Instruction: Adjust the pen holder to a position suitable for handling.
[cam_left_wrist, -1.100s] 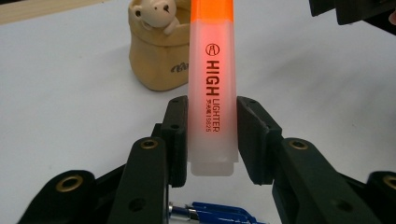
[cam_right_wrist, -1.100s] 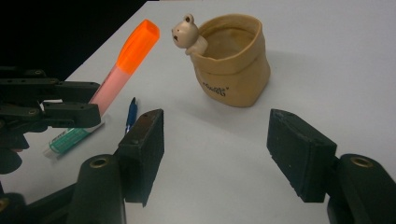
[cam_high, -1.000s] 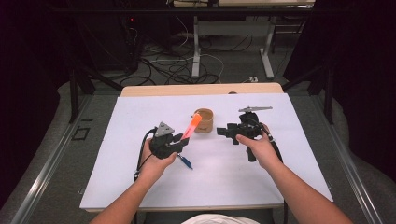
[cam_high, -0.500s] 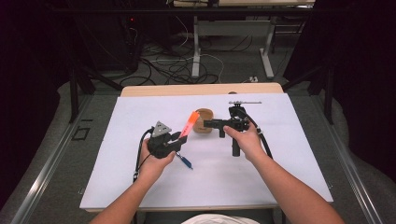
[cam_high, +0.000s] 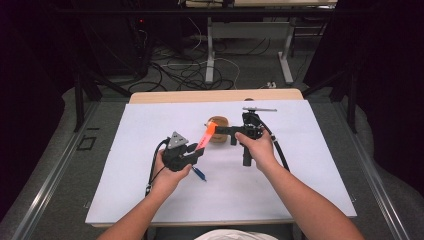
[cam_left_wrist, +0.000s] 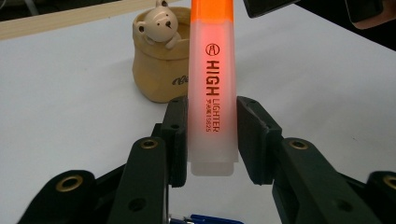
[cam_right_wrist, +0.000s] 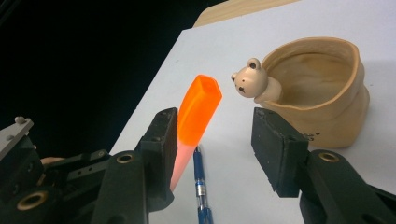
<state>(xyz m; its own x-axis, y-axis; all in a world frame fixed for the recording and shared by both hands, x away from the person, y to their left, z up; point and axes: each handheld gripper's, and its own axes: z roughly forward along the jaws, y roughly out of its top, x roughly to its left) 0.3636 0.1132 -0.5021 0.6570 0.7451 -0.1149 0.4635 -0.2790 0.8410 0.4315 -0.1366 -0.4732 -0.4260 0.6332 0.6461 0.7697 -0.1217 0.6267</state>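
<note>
- Right gripper (cam_high: 218, 129) has swung in from the right side of the table since a second ago and now sits level against the orange cap (cam_right_wrist: 198, 107) of the highlighter (cam_left_wrist: 211, 88). Its jaws have just been closing: one pad is at the cap's side, the other stands clear with a gap, so the cap is between them but not yet pinched.
- Left gripper (cam_left_wrist: 211, 140) has not shifted. It holds the highlighter by the pale lower barrel, tilted up and away over the white table (cam_high: 150, 125), cap end highest.
- Bear-faced pot (cam_high: 218, 123), tan and open-topped, stands just behind the cap end, in the same place as before.
- Blue pen (cam_high: 198, 174) lies on the table just below the left gripper, untouched.
- My reading: the reach is finished and the step in hand is gripping the cap. Pulling it off likely comes next, which needs the right jaws to close fully while the left keeps the barrel steady.
</note>
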